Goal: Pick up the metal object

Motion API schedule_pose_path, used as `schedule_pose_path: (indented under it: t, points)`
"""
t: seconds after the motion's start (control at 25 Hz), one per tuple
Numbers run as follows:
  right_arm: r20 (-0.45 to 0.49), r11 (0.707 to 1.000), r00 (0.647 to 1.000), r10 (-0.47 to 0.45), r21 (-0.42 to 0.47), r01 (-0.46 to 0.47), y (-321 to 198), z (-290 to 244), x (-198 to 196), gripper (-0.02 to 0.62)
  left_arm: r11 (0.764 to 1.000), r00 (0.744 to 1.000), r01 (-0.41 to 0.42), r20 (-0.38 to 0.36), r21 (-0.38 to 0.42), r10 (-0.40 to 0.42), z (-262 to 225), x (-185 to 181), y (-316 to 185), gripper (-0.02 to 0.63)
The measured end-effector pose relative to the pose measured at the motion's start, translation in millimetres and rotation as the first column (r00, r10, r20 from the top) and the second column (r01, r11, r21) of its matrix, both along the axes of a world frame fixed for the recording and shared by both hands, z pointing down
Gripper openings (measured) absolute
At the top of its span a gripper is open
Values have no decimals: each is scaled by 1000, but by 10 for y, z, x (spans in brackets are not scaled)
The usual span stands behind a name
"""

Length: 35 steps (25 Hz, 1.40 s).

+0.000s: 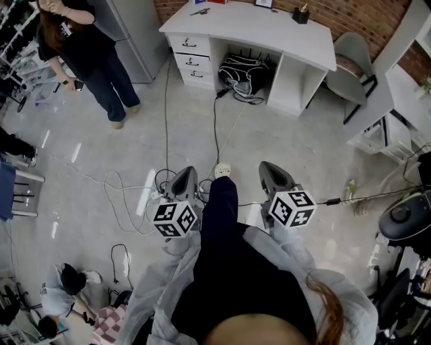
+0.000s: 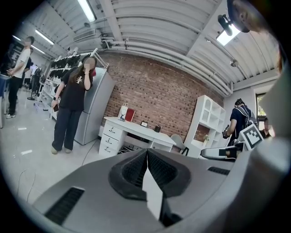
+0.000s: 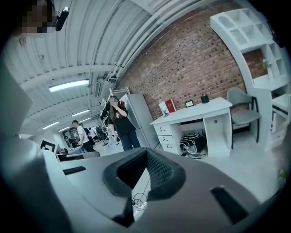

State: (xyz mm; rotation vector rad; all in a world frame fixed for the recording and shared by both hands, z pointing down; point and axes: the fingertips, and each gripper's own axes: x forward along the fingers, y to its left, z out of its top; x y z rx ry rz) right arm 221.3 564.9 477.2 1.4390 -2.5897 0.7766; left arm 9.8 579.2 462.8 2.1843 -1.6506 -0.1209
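No metal object can be told apart in any view. A white desk [image 1: 269,30] with drawers stands across the floor ahead, also seen in the left gripper view [image 2: 136,129] and the right gripper view [image 3: 200,113]. A small thin item [image 1: 199,11] and a dark cup [image 1: 301,13] lie on its top, too small to identify. My left gripper [image 1: 186,174] [image 2: 147,151] and right gripper [image 1: 269,168] [image 3: 146,151] are held side by side at waist height, pointing toward the desk. Both are shut, tips touching, with nothing between them.
A person in black [image 1: 87,54] stands at the far left beside a grey cabinet [image 1: 135,34]. Cables [image 1: 121,195] trail over the floor to a power strip [image 1: 151,197]. A bag [image 1: 242,74] sits under the desk, with a grey chair [image 1: 353,67] and white shelves [image 1: 397,87] to the right.
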Motion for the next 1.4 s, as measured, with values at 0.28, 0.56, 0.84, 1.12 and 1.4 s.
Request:
schedule_pose_path:
  t: [0.28,0.56,0.84,1.12,1.4]
  points:
    - [-14,1000,1000,2,-9,-2,-500,7,18,6,1000,1000,-1,-2,-5,1,27,-1,-518,17]
    - [-26,1000,1000,-10,-21,9,-1205,-47,-61,6,1000,1000,-19,-11,-1,19,-35,1,-1244,17]
    - [-22,1000,1000,15,-23,-16,-2038,-190,-121,6,1000,1000,-23,-12,-18,23,-106,-98,-2029,17]
    - [-8,999,999,35,-16,-35,-2836,-246,-275,6,1000,1000,-26,-10,-15,26,-111,-279,-2810,17]
    - [-4,999,999,33,-13,-33,-3560,-230,-474,6,1000,1000,-21,2,-5,21,-117,-490,-3495,17]
